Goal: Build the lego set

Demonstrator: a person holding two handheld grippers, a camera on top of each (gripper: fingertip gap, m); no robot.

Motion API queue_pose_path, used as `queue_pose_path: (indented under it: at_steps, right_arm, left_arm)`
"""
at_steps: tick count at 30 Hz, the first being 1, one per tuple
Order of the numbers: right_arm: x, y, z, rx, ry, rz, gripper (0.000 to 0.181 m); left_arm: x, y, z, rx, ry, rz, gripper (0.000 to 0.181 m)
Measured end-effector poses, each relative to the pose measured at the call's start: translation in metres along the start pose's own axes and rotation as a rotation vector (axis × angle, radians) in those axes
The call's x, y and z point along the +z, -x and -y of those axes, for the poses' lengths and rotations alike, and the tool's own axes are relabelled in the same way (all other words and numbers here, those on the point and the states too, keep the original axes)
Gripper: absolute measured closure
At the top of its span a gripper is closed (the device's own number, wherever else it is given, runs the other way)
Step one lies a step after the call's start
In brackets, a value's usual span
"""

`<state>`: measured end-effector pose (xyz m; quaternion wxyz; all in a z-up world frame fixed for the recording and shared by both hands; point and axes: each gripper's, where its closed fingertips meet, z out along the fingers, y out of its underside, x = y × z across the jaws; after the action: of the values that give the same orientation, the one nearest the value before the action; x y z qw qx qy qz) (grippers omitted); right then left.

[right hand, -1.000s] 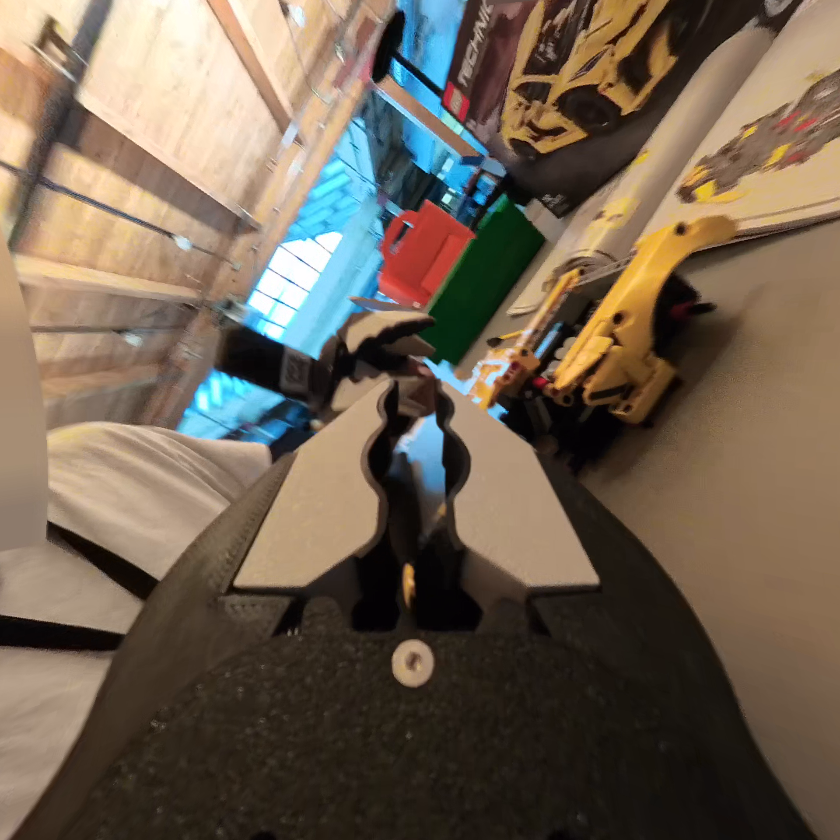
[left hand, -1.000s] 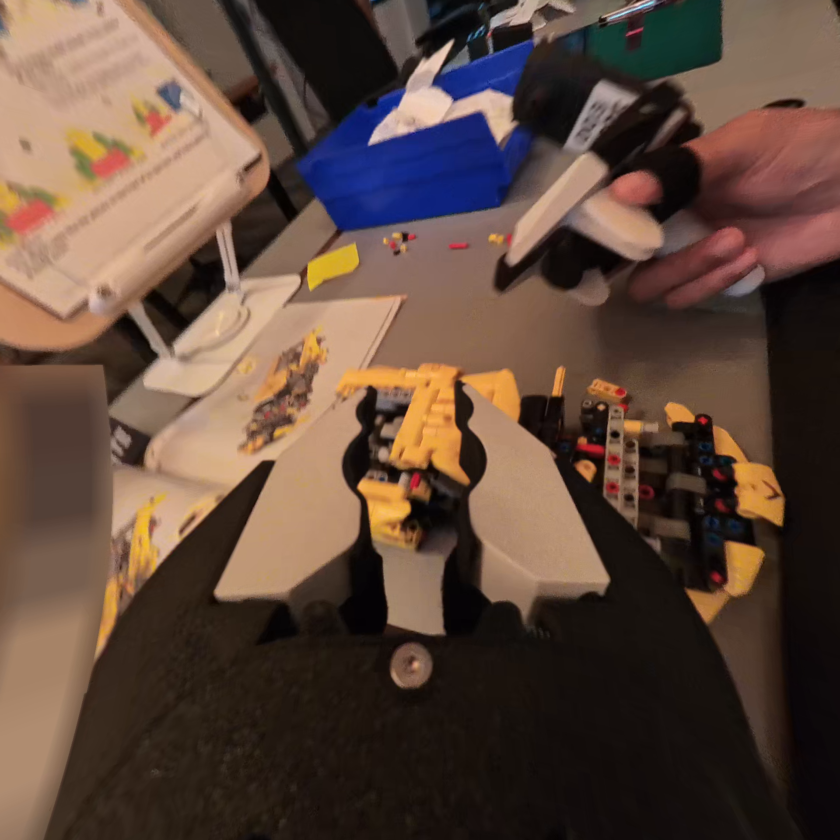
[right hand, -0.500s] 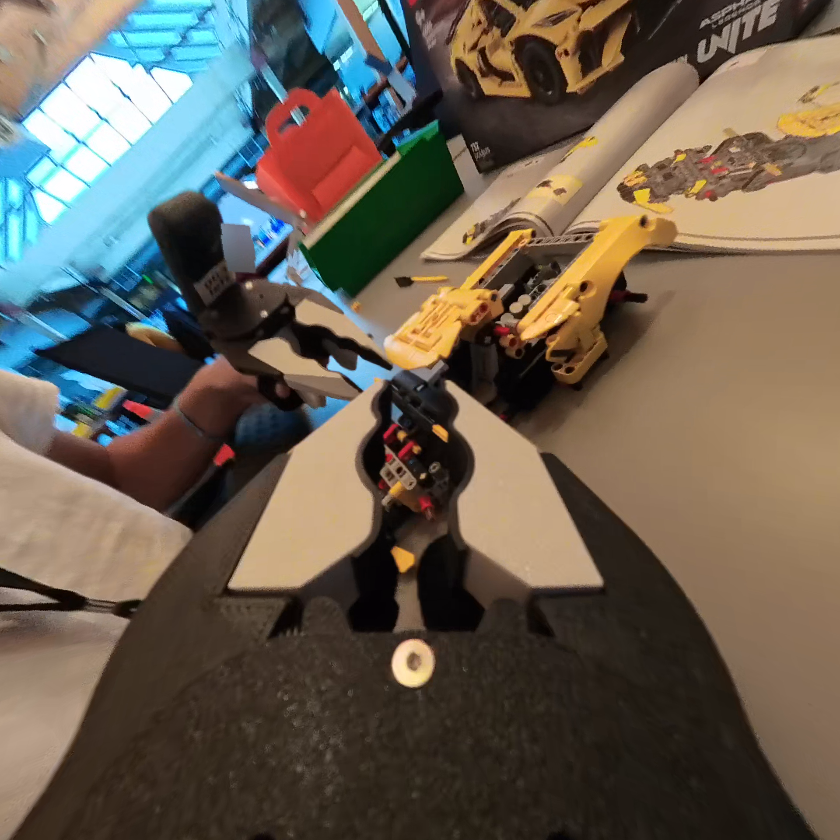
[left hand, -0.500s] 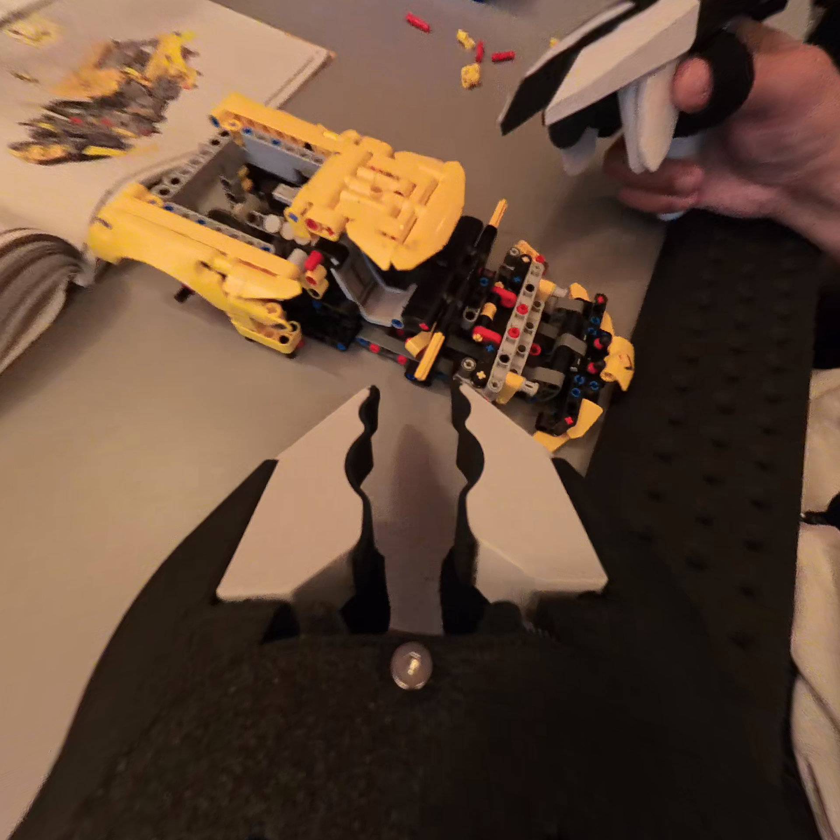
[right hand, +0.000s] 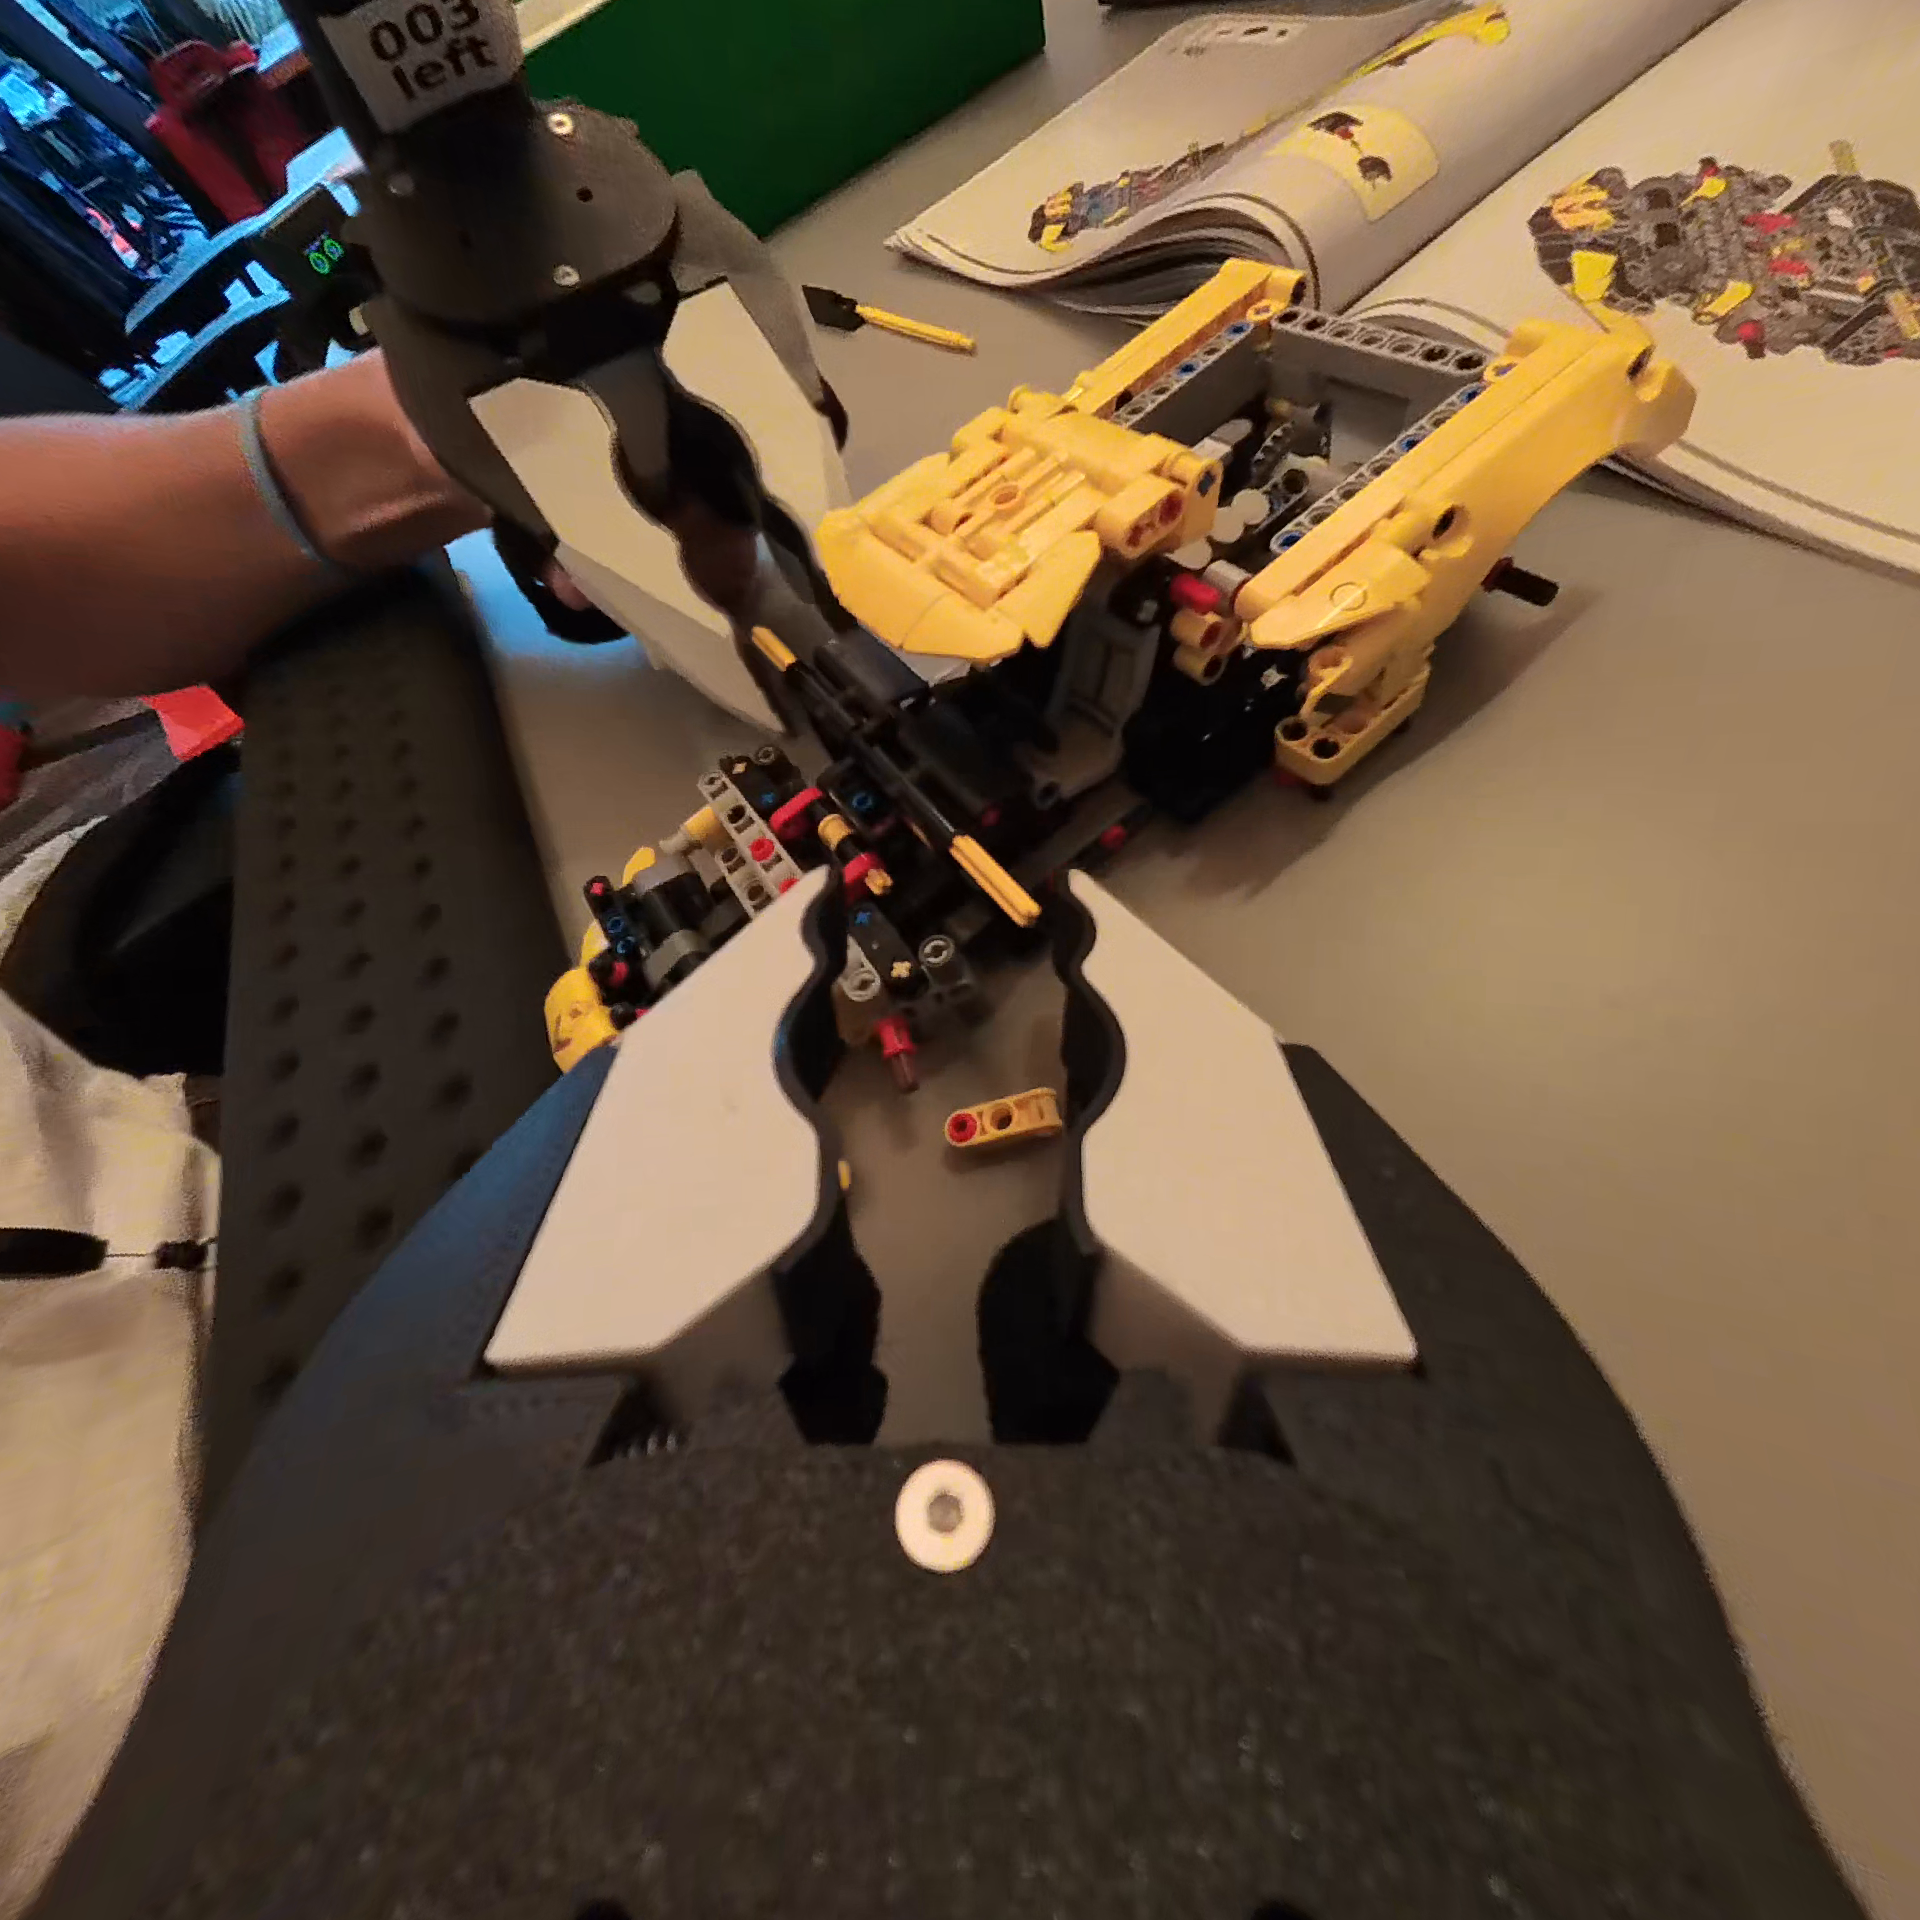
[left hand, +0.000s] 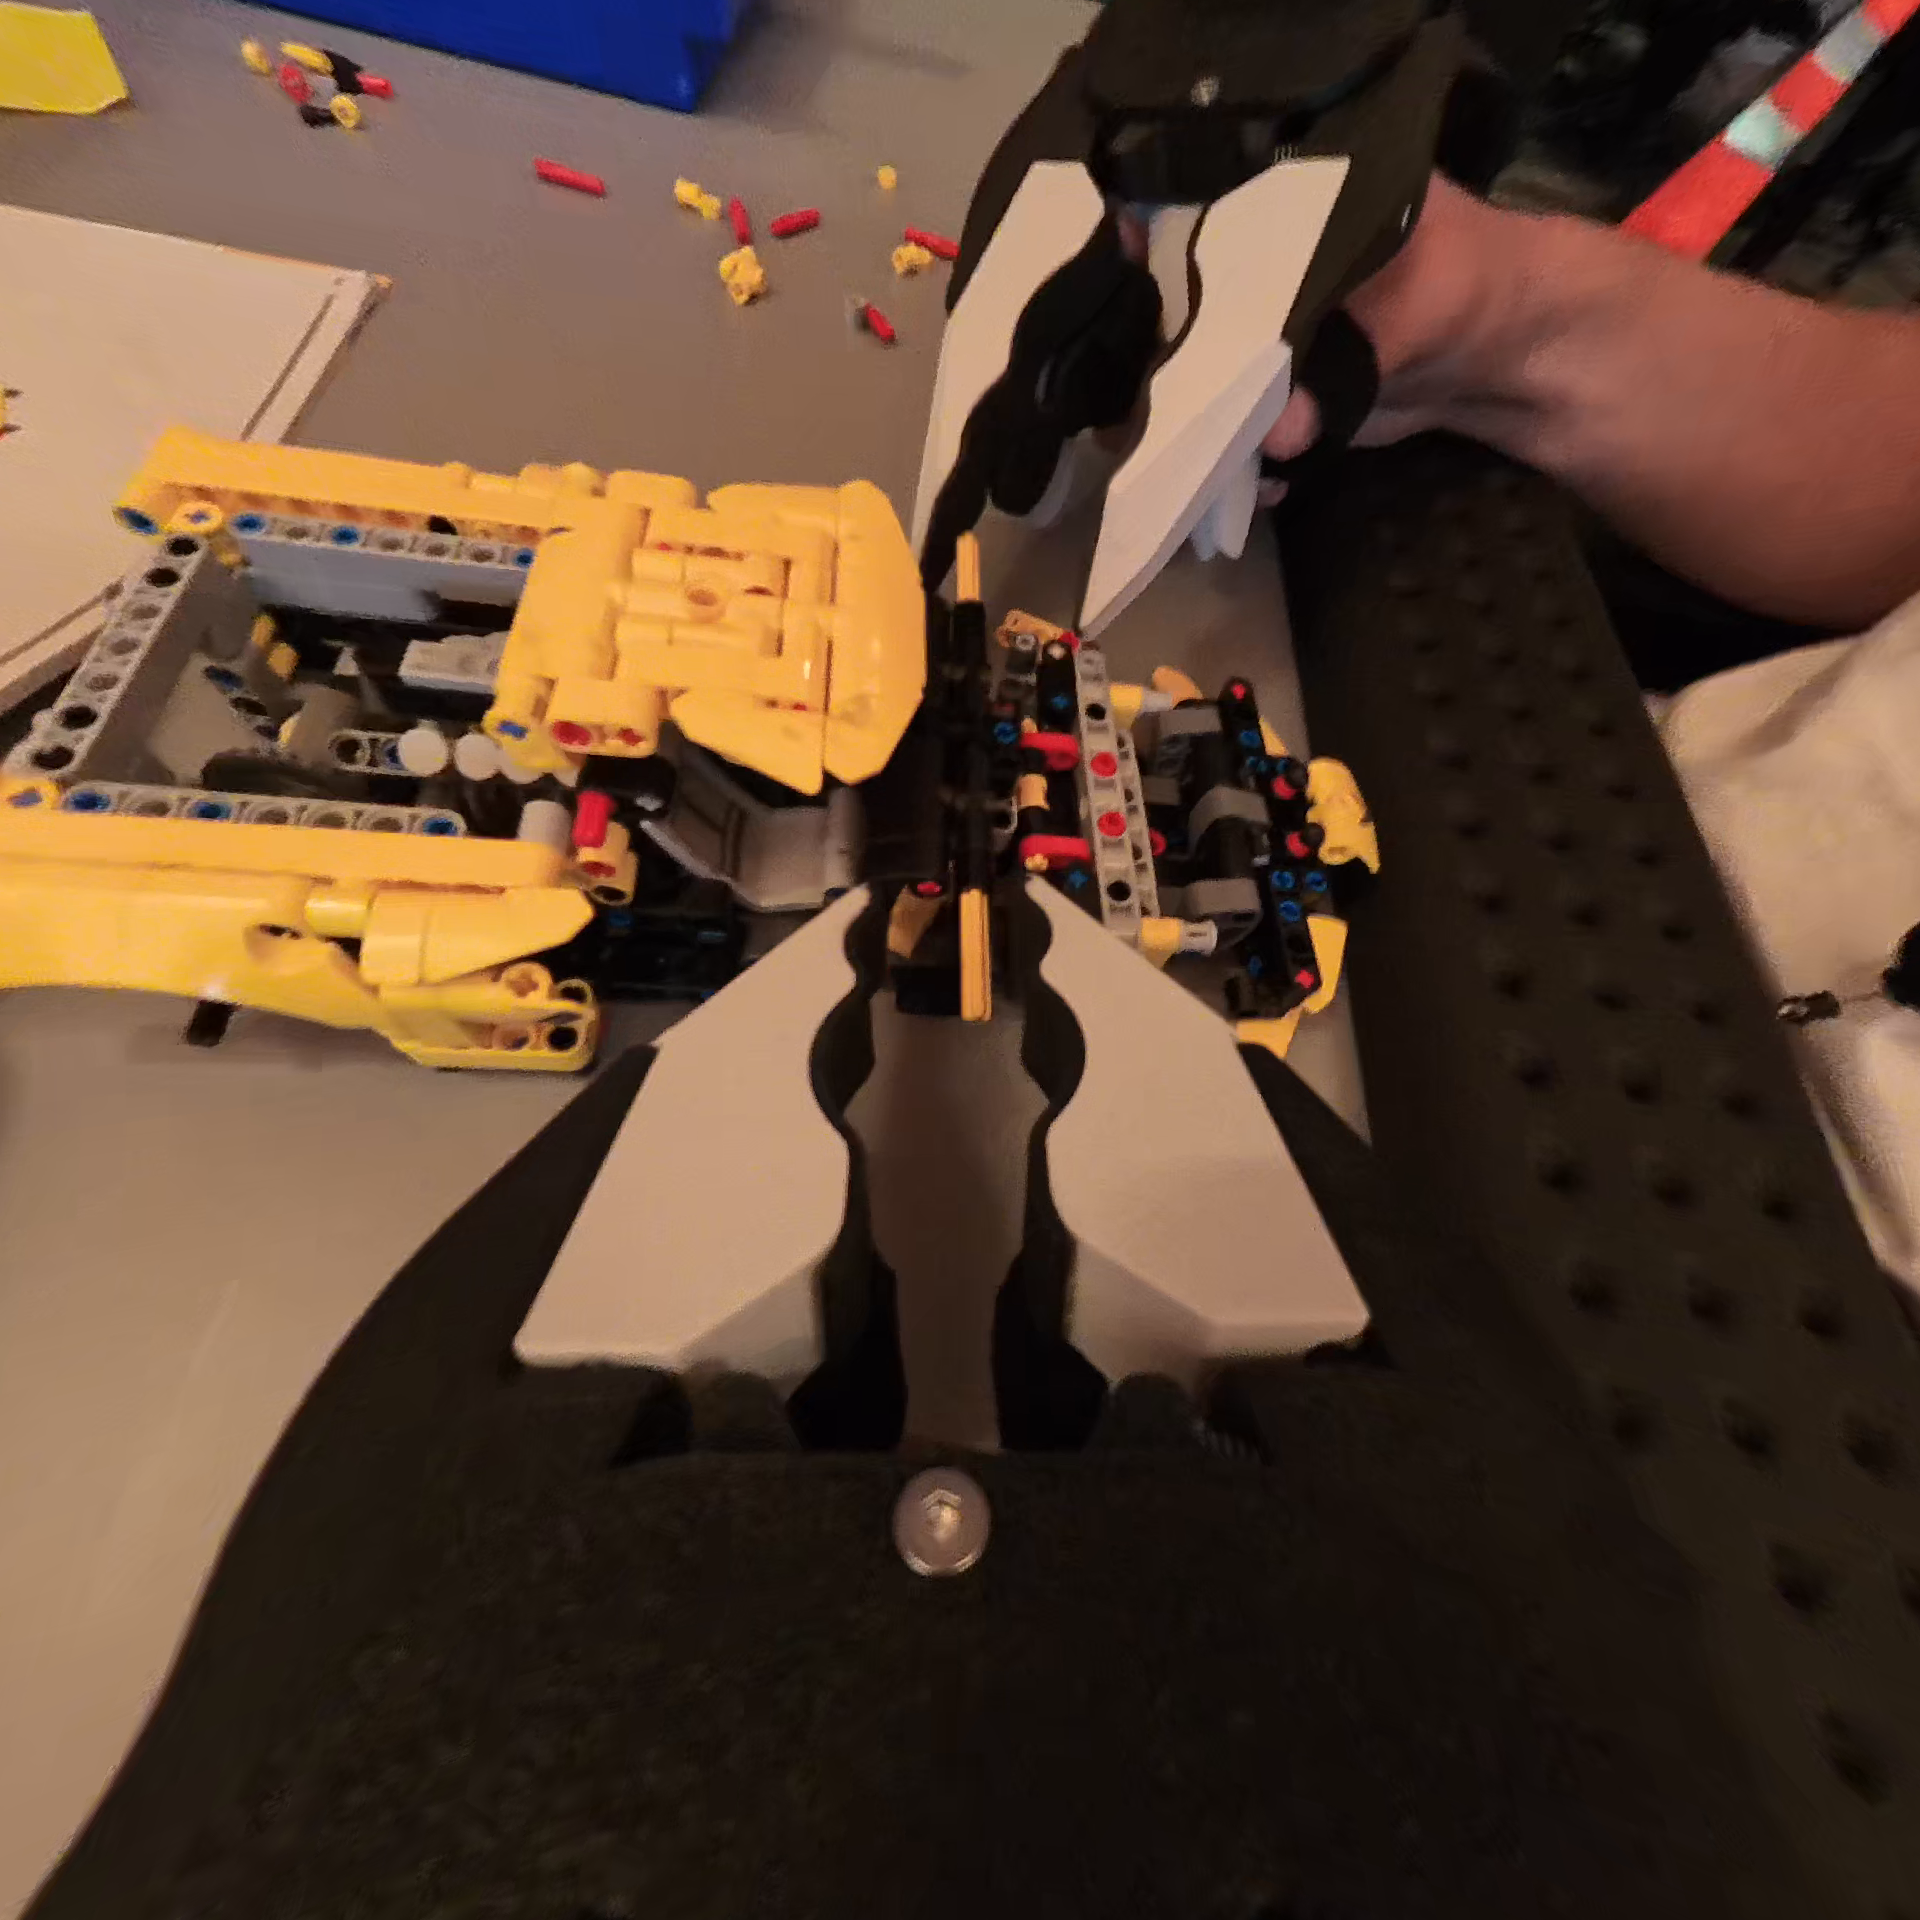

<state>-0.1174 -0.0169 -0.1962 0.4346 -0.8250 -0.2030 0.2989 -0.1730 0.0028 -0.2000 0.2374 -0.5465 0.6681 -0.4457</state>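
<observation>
My left gripper (left hand: 948, 914) has its jaws parted a little, with nothing clamped; its tips sit at the near side of the lego car (left hand: 644, 727), either side of a thin black-and-yellow axle (left hand: 971, 935) that crosses the chassis. My right gripper (right hand: 945, 904) is spread a bit wider, also empty, tips low over the front end of the model. On the table (right hand: 1558, 1039) between its fingers I see a small loose yellow connector (right hand: 1003, 1120) with a red pin in it. The car lies along the table's near edge, by a black perforated mat (left hand: 1558, 935), its yellow roof panel (left hand: 727, 623) and long yellow side beams pointing toward the open instruction booklet (right hand: 1766, 312). Small red and yellow loose pieces (left hand: 748, 239) are scattered toward the far edge, before a blue bin (left hand: 582, 42). In the right wrist view a green box (right hand: 790, 83) stands at the far edge.
</observation>
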Motion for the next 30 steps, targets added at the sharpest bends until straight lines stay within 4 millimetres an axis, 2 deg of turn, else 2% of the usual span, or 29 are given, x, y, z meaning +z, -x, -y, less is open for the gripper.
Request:
queue_pose_path:
  at_steps: [2, 6, 11, 16, 21, 25, 28, 30]
  right_arm:
    - [0.002, 0.004, -0.002, 0.011, 0.01, 0.019, 0.142]
    - [0.005, 0.005, -0.007, 0.014, 0.052, 0.027, 0.142]
    - [0.008, 0.006, -0.011, 0.017, 0.08, 0.028, 0.143]
    - [0.008, 0.007, -0.012, 0.021, 0.082, 0.035, 0.143]
    - [0.007, 0.007, -0.011, 0.034, 0.074, 0.043, 0.144]
    - [0.007, 0.007, -0.011, 0.042, 0.078, 0.05, 0.144]
    - [0.007, 0.006, -0.011, 0.044, 0.075, 0.047, 0.144]
    - [0.006, 0.005, -0.01, 0.042, 0.068, 0.037, 0.147]
  left_arm:
    - [0.004, -0.003, -0.007, 0.036, 0.055, -0.013, 0.168]
    - [0.004, -0.007, -0.01, 0.072, 0.071, -0.034, 0.172]
    - [0.001, 0.005, -0.009, 0.07, 0.076, 0.029, 0.15]
    - [0.003, 0.008, -0.018, 0.104, 0.142, 0.071, 0.148]
    - [-0.015, 0.016, -0.037, 0.074, 0.26, 0.125, 0.144]
    - [-0.026, 0.023, -0.038, 0.105, 0.247, 0.187, 0.144]
    - [-0.029, 0.027, -0.02, 0.089, 0.151, 0.182, 0.145]
    - [-0.028, 0.032, -0.017, 0.075, 0.132, 0.17, 0.146]
